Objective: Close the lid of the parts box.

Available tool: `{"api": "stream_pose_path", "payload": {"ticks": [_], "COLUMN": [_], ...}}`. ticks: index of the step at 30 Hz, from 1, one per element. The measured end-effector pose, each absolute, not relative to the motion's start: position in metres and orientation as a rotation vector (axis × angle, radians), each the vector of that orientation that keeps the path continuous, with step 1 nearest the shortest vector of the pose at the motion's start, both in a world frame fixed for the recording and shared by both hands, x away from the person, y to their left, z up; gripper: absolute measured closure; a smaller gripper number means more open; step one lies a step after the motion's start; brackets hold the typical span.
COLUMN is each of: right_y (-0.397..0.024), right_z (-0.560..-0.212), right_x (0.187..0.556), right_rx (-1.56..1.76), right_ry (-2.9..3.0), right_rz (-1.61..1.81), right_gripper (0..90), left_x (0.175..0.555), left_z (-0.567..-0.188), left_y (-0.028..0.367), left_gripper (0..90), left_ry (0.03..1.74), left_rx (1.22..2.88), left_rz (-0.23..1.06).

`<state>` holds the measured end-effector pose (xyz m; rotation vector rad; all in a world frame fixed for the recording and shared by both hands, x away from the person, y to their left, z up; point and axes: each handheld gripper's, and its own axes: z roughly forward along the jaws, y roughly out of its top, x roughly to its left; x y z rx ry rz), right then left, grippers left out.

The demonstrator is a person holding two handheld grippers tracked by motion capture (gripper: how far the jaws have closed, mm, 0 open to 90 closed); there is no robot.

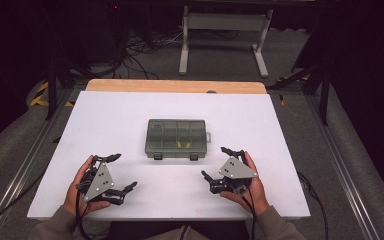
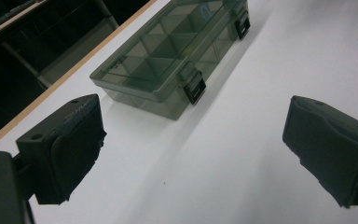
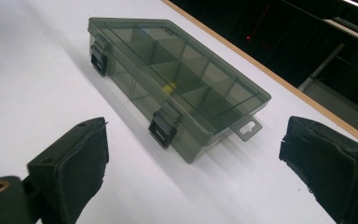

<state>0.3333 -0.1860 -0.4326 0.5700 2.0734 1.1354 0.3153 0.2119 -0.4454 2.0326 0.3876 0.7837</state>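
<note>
A smoky clear plastic organiser box point(image 1: 177, 138) lies shut in the middle of the white table point(image 1: 130, 115), with two black latches on its near side. Small yellow pieces point(image 1: 182, 144) show through the lid in one compartment. My left gripper point(image 1: 125, 172) rests near the front left, open, nothing between its jaws. My right gripper point(image 1: 216, 163) rests near the front right, also open and empty. The left gripper view shows the box point(image 2: 168, 60) ahead, beyond its two pads point(image 2: 70, 144). From the right gripper the box point(image 3: 177, 84) and a yellow piece point(image 3: 168, 87) lie ahead.
The white table has a wooden strip point(image 1: 175, 86) along its far edge. Beyond it stand a white frame leg stand point(image 1: 225, 35) and cables on the grey floor point(image 1: 140, 50). Metal rails point(image 1: 340, 165) run along both sides.
</note>
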Motion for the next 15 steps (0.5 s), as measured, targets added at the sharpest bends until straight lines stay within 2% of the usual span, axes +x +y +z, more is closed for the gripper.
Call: {"api": "stream_pose_path", "payload": {"ticks": [15], "right_y": [-0.197], "right_z": [-0.441], "right_x": [0.328], "right_rx": [0.607], "right_ry": [2.081], "right_rz": [1.109], "right_gripper": [7.2], "left_x": [0.31], "left_z": [-0.457], "left_y": [0.227], "left_gripper": [5.8], "left_ry": [0.439], "left_rx": [2.044], "left_rz": [0.771]}}
